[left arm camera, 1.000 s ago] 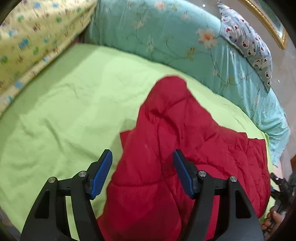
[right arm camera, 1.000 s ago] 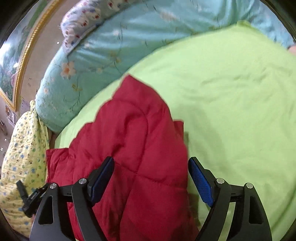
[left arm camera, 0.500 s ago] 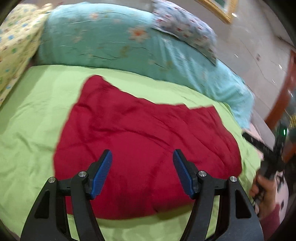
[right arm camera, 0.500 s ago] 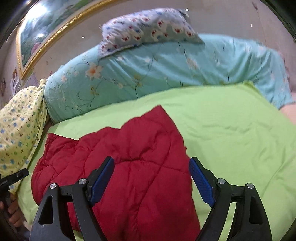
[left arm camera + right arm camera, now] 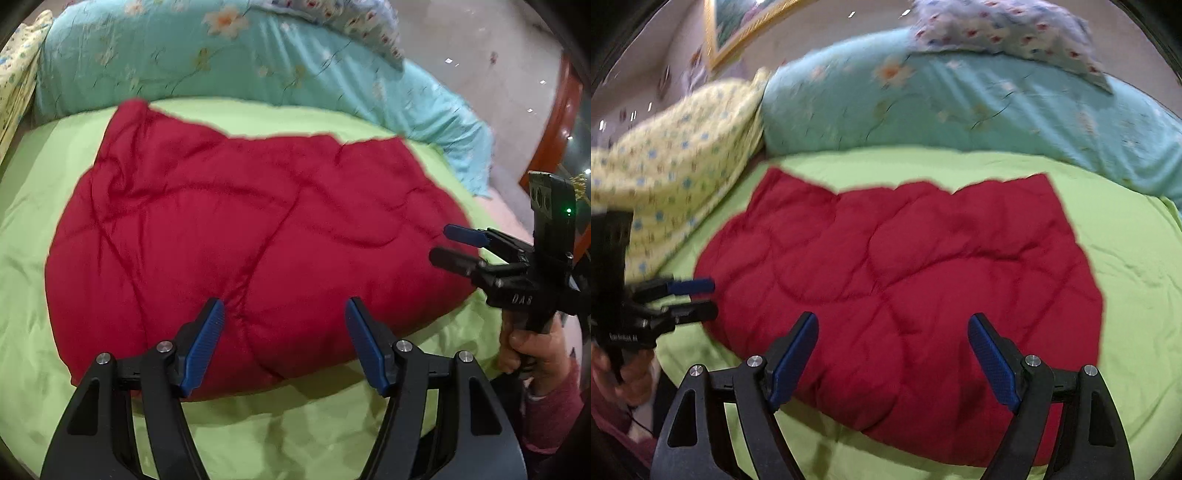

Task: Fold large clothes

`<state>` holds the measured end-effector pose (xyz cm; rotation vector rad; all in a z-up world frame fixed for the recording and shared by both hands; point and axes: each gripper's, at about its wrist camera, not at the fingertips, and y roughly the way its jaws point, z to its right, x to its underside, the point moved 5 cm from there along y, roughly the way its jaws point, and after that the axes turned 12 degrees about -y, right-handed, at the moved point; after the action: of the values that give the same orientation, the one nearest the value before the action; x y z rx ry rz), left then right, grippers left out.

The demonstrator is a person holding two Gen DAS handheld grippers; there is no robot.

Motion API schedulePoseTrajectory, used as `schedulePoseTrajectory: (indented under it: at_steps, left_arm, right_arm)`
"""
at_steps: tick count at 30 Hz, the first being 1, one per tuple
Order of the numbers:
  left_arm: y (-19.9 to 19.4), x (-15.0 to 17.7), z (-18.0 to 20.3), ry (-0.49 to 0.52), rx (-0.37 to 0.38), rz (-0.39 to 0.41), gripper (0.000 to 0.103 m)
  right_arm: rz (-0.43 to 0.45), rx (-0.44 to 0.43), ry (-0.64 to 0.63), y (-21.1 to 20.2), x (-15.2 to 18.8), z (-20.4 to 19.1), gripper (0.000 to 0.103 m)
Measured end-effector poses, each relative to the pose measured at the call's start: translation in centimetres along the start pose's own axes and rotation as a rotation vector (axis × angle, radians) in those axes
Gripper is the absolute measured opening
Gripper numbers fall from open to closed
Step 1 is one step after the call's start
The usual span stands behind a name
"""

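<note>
The red jacket [image 5: 255, 236] lies folded flat on the green bed [image 5: 33, 332], with the teal quilt [image 5: 177, 55] at 12 o'clock. Left gripper [image 5: 284, 339] and right gripper [image 5: 892, 358] hover at its near edge, jaws released and holding nothing

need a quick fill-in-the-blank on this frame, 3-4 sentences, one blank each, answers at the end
1. The quilted garment lying on the bed is ___ in colour.
2. It rests on a ___ sheet.
3. The left gripper has its jaws ___, holding nothing.
4. On top of the floral turquoise quilt lies a ___.

Answers: red; green; open; pillow
</note>
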<state>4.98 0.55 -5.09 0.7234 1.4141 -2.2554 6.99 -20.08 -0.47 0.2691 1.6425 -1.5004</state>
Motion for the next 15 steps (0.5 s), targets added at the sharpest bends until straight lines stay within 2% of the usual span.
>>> schedulePoseTrajectory:
  at_steps: [2, 6, 15]
  left_arm:
    - [1.0, 0.1, -0.4, 0.002, -0.014, 0.001, 0.067]
    - [2.4, -0.3, -0.7, 0.037, -0.065, 0.025, 0.067]
    - [5.1, -4.1, -2.7, -0.072, -0.047, 0.031, 0.067]
  right_arm:
    - [-0.069, 0.030, -0.029, 2.4, 0.7, -0.2, 0.085]
    - [-0.076, 0.033, 0.020, 4.2, 0.4, 1.6, 0.088]
    - [-0.112, 0.095, 0.080, 6.9, -1.1, 5.3, 0.088]
